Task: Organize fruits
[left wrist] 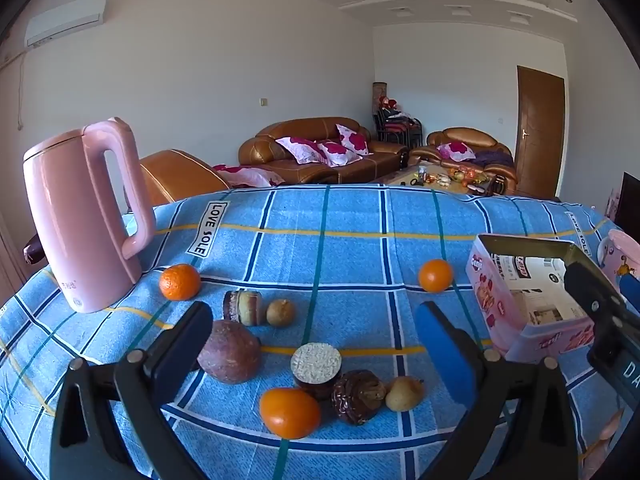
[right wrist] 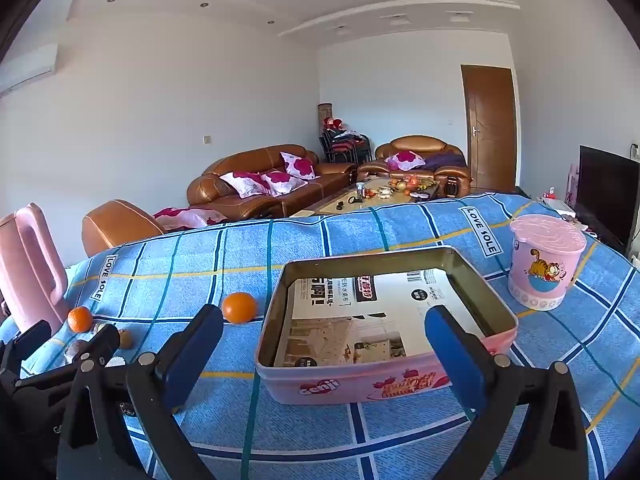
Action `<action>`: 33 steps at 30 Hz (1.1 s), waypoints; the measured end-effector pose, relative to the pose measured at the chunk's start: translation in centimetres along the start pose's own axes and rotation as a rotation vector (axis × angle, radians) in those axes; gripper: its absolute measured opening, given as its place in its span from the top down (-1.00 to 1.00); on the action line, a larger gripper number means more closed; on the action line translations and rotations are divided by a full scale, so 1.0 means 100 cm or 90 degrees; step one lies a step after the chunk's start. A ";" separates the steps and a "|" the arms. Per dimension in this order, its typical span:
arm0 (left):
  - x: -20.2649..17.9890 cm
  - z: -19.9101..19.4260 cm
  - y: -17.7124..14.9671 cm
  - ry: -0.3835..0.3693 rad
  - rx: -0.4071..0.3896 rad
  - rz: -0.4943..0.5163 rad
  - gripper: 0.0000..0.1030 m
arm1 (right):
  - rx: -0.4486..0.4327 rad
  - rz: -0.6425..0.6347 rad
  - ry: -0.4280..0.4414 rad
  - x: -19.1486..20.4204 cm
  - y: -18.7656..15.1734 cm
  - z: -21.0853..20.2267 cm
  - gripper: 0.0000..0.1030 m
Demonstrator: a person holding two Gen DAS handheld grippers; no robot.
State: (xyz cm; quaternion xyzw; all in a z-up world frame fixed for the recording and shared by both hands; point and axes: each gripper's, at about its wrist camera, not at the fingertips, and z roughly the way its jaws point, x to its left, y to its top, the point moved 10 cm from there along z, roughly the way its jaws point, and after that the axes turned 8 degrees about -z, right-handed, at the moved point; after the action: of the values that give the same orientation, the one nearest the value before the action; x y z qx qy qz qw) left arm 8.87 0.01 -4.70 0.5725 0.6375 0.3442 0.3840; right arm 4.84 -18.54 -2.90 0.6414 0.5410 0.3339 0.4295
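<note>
Fruits and snacks lie on the blue checked tablecloth [left wrist: 352, 216]. In the left wrist view I see an orange [left wrist: 290, 412] nearest, a second orange [left wrist: 180, 282] by the kettle, a third orange [left wrist: 435, 275] near the tin, a purple-brown round fruit [left wrist: 230, 351], and two small brownish fruits [left wrist: 281, 313] [left wrist: 404, 393]. My left gripper [left wrist: 316, 344] is open and empty above them. The pink tin box [right wrist: 384, 384] stands open with only a printed paper lining inside. My right gripper [right wrist: 324, 344] is open and empty over its near wall.
A pink kettle [left wrist: 80, 216] stands at the left. A pink lidded cartoon bucket [right wrist: 544, 260] stands right of the tin. Round cakes and a chocolate pastry [left wrist: 358, 396] lie among the fruits. The right gripper shows in the left wrist view [left wrist: 600, 320].
</note>
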 end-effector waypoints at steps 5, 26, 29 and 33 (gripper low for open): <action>-0.011 -0.006 -0.005 -0.006 -0.007 0.003 -1.00 | -0.004 0.009 0.004 -0.005 0.002 -0.001 -0.98; -0.004 0.000 -0.003 -0.014 0.006 0.007 -1.00 | 0.001 -0.012 -0.008 0.000 0.000 0.001 -0.98; -0.004 -0.001 -0.003 -0.015 0.006 0.008 -1.00 | 0.000 -0.010 -0.008 -0.001 0.000 0.001 -0.98; -0.004 0.000 -0.003 -0.014 0.007 0.008 -1.00 | 0.001 -0.010 -0.007 0.000 0.000 0.001 -0.98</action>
State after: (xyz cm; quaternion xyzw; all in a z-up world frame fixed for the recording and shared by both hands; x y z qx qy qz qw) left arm 8.72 -0.37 -4.91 0.5825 0.6311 0.3368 0.3860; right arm 4.93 -18.61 -2.97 0.6391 0.5438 0.3263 0.4351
